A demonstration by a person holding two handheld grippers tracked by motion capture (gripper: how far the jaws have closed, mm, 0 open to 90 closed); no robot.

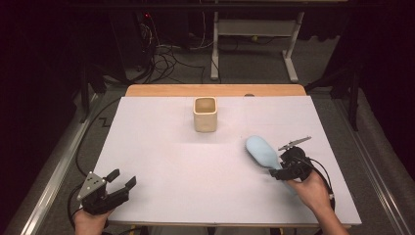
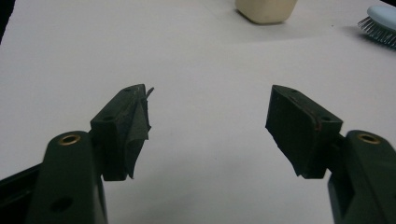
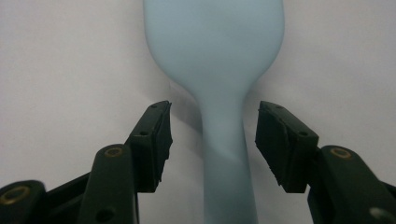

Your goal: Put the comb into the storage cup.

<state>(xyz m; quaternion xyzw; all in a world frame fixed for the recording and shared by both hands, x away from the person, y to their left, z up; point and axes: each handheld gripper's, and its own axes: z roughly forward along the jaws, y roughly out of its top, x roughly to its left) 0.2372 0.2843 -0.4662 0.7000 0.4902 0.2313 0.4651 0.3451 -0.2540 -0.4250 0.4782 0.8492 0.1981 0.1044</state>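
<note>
right gripper (image 1: 279, 172) sits at the near right of the white table (image 1: 161, 156), jaws parted with the handle of the light blue hairbrush (image 1: 261, 151) running between them. in the right gripper view the brush handle (image 3: 224, 154) is centred in the gap, clear space on both sides, neither pad (image 3: 159, 140) touching it. so not gripped. brush lies flat, back up, bristles down going by the left gripper view (image 2: 379, 23), head pointing toward the table's middle.

left gripper (image 1: 120, 183) is parked at the near left corner, jaws moderately wide, nothing between them, just bare table in front. well apart from the brush.

cream square cup (image 1: 205, 114) stands upright at the far centre, open top, looks empty as far as i can see.

my read: this is the straddle step at the handle, either pre-grasp or just let go, can't tell which from here. if it's a pick, next move is close squarely on the handle, then lift without the head dragging. cup is the likely target, handle-first drop would need a reorient.
</note>
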